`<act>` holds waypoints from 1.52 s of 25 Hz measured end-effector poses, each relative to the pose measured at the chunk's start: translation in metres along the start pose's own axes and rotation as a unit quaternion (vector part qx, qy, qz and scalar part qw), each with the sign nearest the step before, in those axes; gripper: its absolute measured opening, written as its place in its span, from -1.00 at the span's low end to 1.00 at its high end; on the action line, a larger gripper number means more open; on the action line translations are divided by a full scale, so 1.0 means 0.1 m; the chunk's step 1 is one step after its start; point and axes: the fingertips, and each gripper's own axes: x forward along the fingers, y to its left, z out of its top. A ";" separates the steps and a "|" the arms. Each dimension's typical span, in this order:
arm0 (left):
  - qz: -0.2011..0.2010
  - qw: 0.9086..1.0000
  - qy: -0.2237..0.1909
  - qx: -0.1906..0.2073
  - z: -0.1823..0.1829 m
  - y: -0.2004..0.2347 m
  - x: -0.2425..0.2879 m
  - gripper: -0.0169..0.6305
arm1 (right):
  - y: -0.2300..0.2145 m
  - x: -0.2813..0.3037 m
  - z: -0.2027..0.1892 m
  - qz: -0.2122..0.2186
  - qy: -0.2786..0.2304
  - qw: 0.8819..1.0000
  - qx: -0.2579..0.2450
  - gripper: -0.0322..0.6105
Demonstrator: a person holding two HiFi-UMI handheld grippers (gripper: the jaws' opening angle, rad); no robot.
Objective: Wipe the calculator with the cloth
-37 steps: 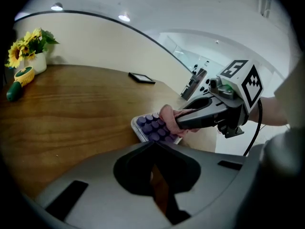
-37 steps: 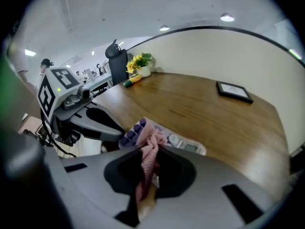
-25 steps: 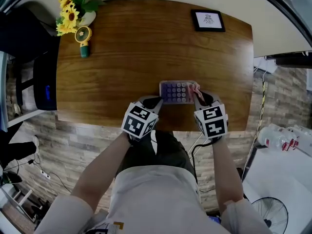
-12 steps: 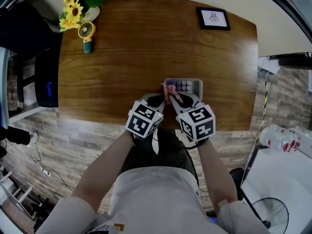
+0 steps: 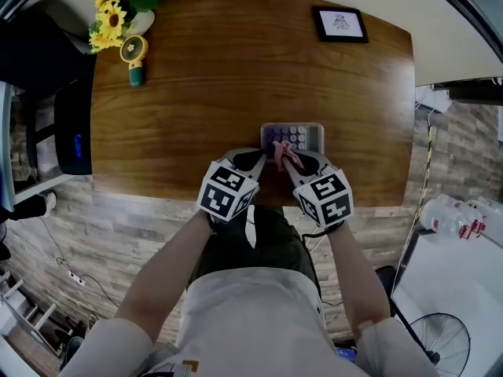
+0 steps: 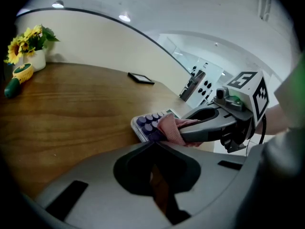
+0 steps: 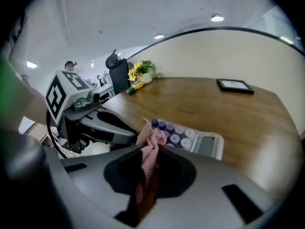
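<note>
Overhead first, head view. The calculator [image 5: 300,136] lies on the wooden table [image 5: 204,93], close to the table's near edge. Its purple keys are on its left part and the pale display end is to the right. A pink cloth [image 5: 284,155] is draped over the calculator's near-left corner, pinched in the right gripper [image 5: 286,163]. The left gripper [image 5: 261,162] sits just left of that same corner, tips just beside the cloth. Both marker cubes hang out past the table edge, on the near side of the calculator. Well apart from the calculator, a black picture frame [image 5: 339,23] lies at the far right. To the far left are sunflowers [image 5: 114,18] in a white vase, with a green-handled hand fan [image 5: 134,60] just beside them.

Left gripper view. The jaws are closed tip to tip with nothing caught between them, only wood grain showing through the opening behind the tips. The tips stop just short of the calculator's near corner; I cannot tell whether they touch it. From the right of the calculator the other gripper reaches in, and the cloth is bunched at its tips against the purple keys.

Right gripper view. The jaws are clamped on the cloth. A pink fold hangs down between them and the rest bunches up at the tips, against the key end of the calculator. The display end lies to the right, uncovered. The left gripper is just left of the calculator, its jaws together.
</note>
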 end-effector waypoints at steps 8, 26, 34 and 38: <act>0.005 1.000 -0.001 0.001 0.00 0.00 0.00 -0.94 | -0.35 -0.30 -0.38 -0.068 0.025 0.997 0.040 -0.78; 0.019 1.000 0.006 -0.005 0.01 -0.01 0.00 -0.94 | -1.10 -0.70 0.62 -0.186 -0.063 0.980 0.019 -0.77; 0.034 0.999 0.003 0.005 0.00 -0.02 0.01 -0.94 | -1.00 -0.21 0.35 -0.154 -0.010 0.988 0.023 -0.77; 0.048 0.999 0.008 0.010 0.00 -0.01 0.00 -0.94 | -0.89 -0.18 0.26 -0.138 0.007 0.990 0.009 -0.77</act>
